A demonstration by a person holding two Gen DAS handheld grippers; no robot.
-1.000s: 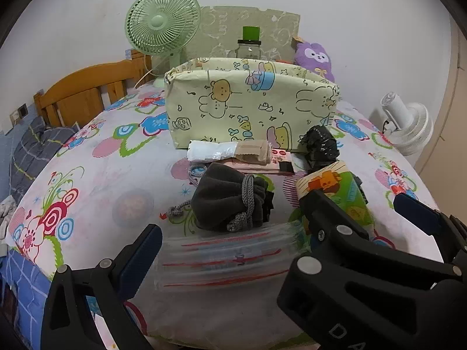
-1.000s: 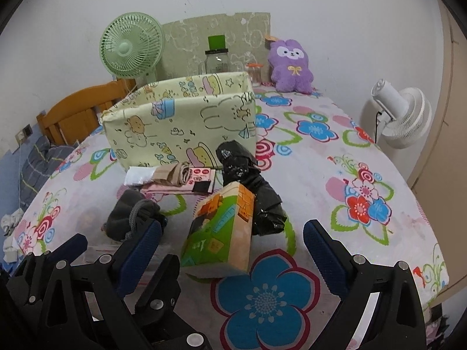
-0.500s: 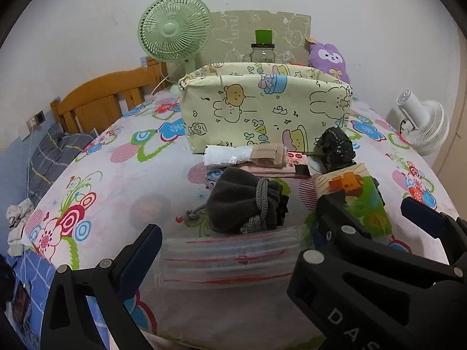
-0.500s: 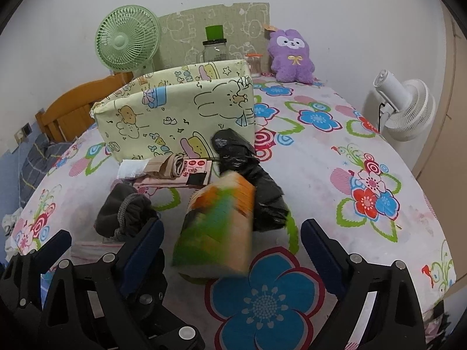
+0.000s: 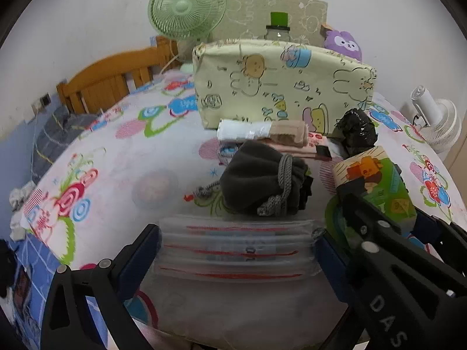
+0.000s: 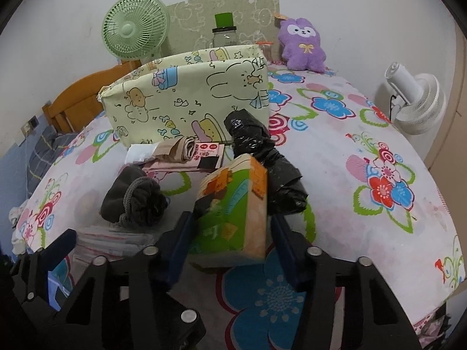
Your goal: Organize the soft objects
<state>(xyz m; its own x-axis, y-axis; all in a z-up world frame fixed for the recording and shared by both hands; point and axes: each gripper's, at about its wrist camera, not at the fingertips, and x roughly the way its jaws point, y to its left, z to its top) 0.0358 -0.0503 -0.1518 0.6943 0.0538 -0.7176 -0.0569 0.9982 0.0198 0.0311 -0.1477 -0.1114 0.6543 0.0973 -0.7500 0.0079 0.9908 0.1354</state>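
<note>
Green-and-orange soft tissue pack (image 6: pixel 233 204) sits low centre between the closing right gripper (image 6: pixel 230 239) pads; squeeze gently, lift straight. Left gripper (image 5: pixel 236 259) gapes.

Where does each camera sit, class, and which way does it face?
Left wrist view: on the left gripper, facing down over the bed at a clear plastic pack between its open fingers; the right gripper's black frame shows too.
Right wrist view: on the right gripper, facing down at a green tissue pack; its jaws are closing around it.
Shared: tissue pack, grey pouch, yellow fabric box, green fan.
</note>
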